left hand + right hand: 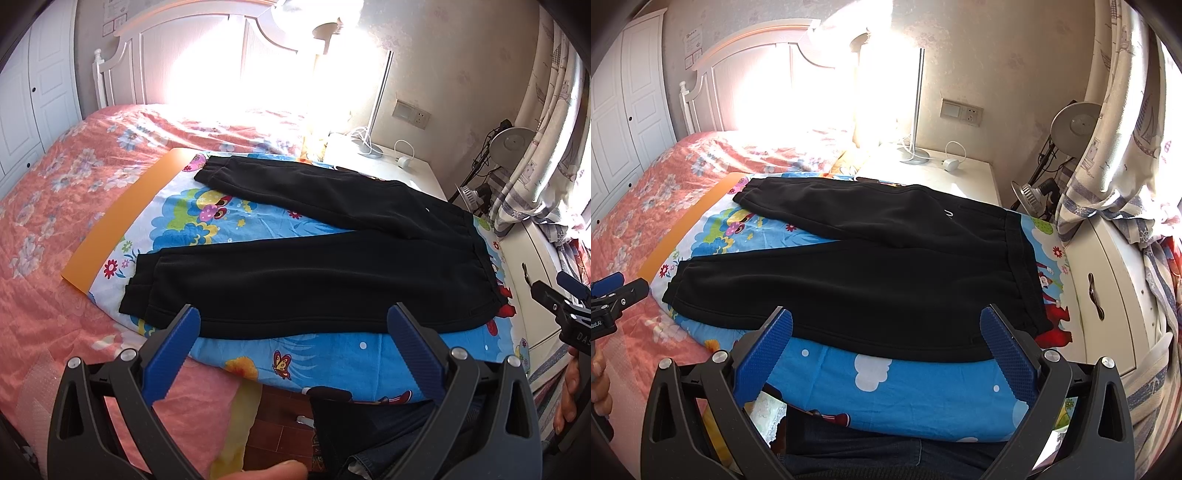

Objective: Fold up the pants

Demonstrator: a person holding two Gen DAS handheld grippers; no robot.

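Black pants (314, 273) lie flat on a blue cartoon-print cloth (332, 354) on the bed, legs spread in a V with cuffs to the left and waistband to the right; they also show in the right wrist view (868, 280). My left gripper (293, 317) is open and empty, hovering over the near edge of the near leg. My right gripper (886, 321) is open and empty, over the near edge of the same leg, closer to the waistband. Each gripper shows at the edge of the other's view.
A pink floral bedspread (55, 206) covers the bed. An orange board (122, 214) lies under the cloth's left side. A white nightstand (945, 177) with a lamp and cables stands behind. A white cabinet (1108, 280) and curtain are on the right.
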